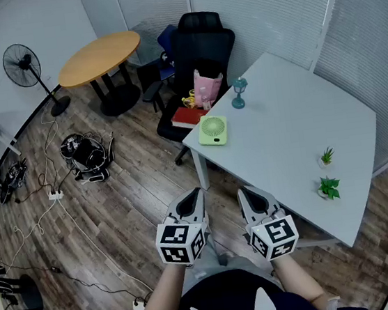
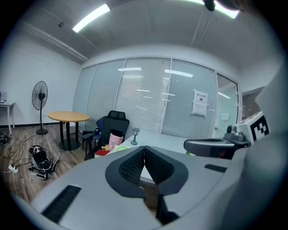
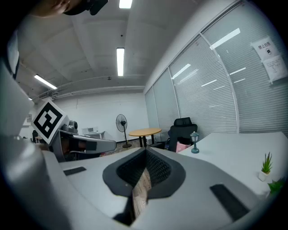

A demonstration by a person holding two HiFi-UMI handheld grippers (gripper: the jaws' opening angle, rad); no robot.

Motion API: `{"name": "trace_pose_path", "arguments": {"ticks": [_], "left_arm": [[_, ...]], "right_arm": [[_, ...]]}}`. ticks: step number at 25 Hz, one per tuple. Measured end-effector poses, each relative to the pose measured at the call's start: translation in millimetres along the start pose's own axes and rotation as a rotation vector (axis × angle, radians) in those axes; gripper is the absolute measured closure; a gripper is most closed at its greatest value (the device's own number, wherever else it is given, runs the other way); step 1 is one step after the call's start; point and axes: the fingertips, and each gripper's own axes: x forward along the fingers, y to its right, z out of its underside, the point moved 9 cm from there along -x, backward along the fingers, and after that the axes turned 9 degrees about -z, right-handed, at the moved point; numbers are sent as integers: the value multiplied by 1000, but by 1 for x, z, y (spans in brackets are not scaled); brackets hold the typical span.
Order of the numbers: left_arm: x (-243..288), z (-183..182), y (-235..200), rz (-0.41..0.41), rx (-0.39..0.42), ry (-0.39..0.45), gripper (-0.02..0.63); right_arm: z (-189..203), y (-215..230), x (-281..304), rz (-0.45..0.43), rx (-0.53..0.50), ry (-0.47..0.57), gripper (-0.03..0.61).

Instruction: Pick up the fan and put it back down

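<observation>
Both grippers sit at the bottom centre of the head view, side by side above the wooden floor point(image 1: 115, 195): the left gripper point(image 1: 198, 192) and the right gripper point(image 1: 242, 192). Higher up, the green desk fan point(image 1: 213, 130) sits near the left corner of the white table point(image 1: 282, 126) (a teal lantern point(image 1: 240, 92) stands just beyond it). In the left gripper view, the jaws are pressed together on nothing, with the fan small at centre-left above them. In the right gripper view, the jaws are likewise closed and empty.
</observation>
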Motion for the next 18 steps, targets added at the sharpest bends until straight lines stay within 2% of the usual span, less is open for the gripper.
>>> {"name": "trace_pose_path", "arguments": {"ticks": [9, 18], "left_arm": [[44, -10, -13, 27, 10, -26, 591], [109, -19, -45, 39, 14, -84, 591]], "right_arm": [[-5, 24, 36, 10, 8, -11, 575], [0, 64, 93, 40, 59, -61, 574]]}}
